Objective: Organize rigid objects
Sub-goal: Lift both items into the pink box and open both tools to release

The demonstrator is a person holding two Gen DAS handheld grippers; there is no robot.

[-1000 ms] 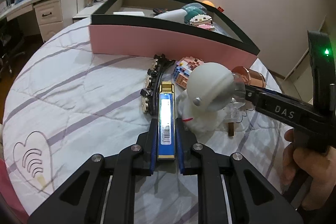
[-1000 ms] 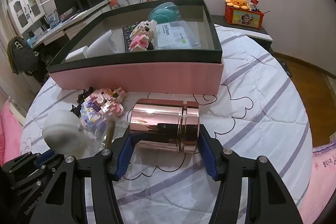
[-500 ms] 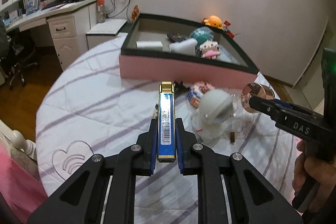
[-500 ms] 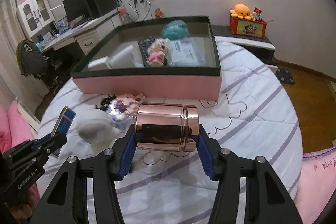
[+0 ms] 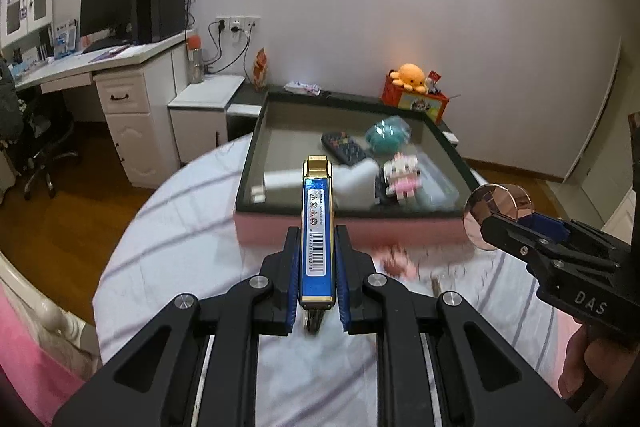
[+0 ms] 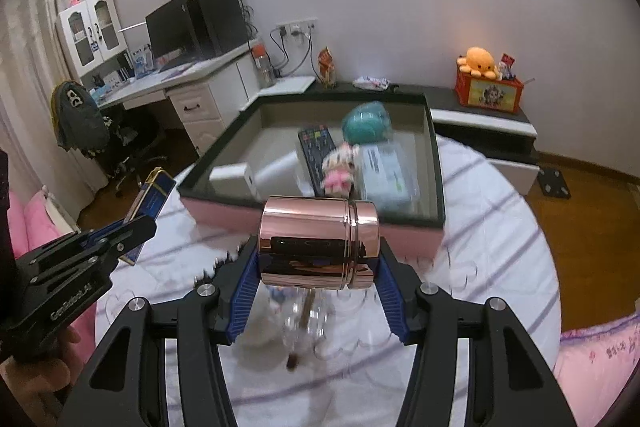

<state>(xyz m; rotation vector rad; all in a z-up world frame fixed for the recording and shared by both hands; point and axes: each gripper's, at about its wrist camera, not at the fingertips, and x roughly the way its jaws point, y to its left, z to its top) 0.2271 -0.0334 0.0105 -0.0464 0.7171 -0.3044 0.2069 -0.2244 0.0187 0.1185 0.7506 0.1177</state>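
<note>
Tin (image 6: 318, 241), clamped sideways in the right claw (image 6: 316, 279), and the blue box (image 5: 317, 231), pinched in the left claw (image 5: 318, 267), hang above the bed before the tray (image 5: 256, 135); clear its near wall, then lower each onto bare floor inside.

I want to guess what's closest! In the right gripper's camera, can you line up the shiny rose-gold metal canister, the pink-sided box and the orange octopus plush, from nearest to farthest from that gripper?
1. Shiny rose-gold metal canister: clamped between the right gripper pads.
2. Pink-sided box: just beyond, on the bed.
3. Orange octopus plush: far right, by the wall.
</note>
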